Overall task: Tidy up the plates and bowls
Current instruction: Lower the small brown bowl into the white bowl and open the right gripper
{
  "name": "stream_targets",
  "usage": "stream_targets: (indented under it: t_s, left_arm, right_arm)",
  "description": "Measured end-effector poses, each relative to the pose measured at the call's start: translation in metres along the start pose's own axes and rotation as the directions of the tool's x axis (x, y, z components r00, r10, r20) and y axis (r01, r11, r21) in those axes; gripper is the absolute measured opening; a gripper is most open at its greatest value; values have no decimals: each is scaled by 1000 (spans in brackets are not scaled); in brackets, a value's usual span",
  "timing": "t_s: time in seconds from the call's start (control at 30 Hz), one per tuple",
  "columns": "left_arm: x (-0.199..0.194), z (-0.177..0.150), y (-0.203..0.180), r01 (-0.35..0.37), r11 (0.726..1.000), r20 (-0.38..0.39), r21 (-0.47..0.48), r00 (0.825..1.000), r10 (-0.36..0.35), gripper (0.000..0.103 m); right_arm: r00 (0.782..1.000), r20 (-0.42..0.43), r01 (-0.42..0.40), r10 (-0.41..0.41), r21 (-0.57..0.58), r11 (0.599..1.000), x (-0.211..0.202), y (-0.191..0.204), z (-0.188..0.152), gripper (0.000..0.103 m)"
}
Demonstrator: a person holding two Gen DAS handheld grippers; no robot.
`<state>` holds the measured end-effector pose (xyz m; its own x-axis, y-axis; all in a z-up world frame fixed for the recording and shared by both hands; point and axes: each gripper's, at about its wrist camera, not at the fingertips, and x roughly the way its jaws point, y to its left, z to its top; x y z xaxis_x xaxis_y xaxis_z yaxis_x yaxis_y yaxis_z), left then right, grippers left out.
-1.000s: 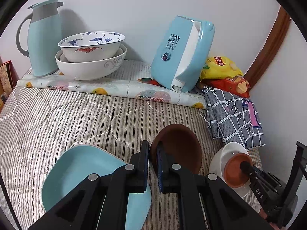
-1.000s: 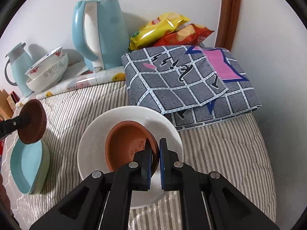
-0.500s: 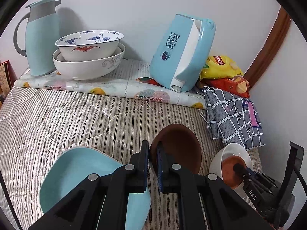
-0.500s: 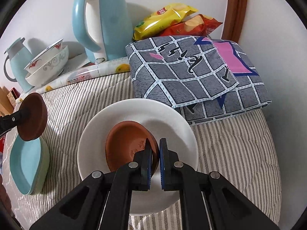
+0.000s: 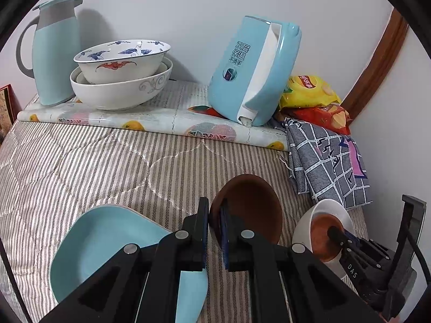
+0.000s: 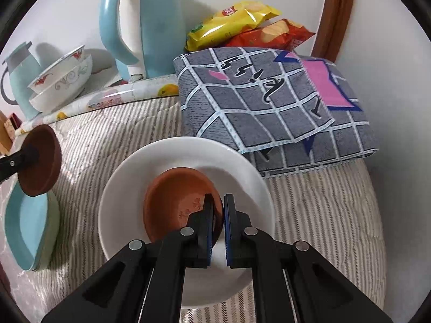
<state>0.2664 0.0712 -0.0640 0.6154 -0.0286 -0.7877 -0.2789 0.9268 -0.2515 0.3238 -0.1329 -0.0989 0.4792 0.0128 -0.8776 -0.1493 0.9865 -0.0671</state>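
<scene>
The left gripper [image 5: 214,231] had its fingers [image 5: 202,228] clamped narrow on the rim of a dark brown bowl [image 5: 250,204], which hung tilted above the striped bed cover [image 5: 107,161]. In the left wrist view a light blue plate [image 5: 102,242] lay at 8 o'clock of that bowl, on the cover.

The right gripper [image 6: 218,226] pinched the near rim of a terracotta bowl [image 6: 175,202], one finger inside the bowl and one outside. That bowl sat inside a white bowl [image 6: 188,156] resting on the bed cover, just in front of a folded grey checked cloth [image 6: 269,102] at 1 o'clock.

Further back, on a fruit-patterned mat [image 5: 161,115], stood a painted bowl [image 5: 121,59] nested in a larger white one [image 5: 121,91], a pale blue jug [image 5: 56,51] at their 9 o'clock, and a blue kettle [image 5: 253,70] at their 3 o'clock beside two snack bags [image 6: 242,27]
</scene>
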Motion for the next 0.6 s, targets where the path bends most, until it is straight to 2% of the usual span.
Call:
stream_targets:
  t_s: [0.4, 0.6]
  left_arm:
    - [3, -2, 1, 5, 1000, -13, 5, 1000, -5, 8]
    - [1, -3, -1, 4, 1000, -13, 8, 1000, -4, 8]
  right_arm:
    - [999, -38, -2, 1, -17, 1000, 9, 4, -2, 10]
    - [1000, -26, 1, -1, -14, 1000, 5, 4, -3, 11]
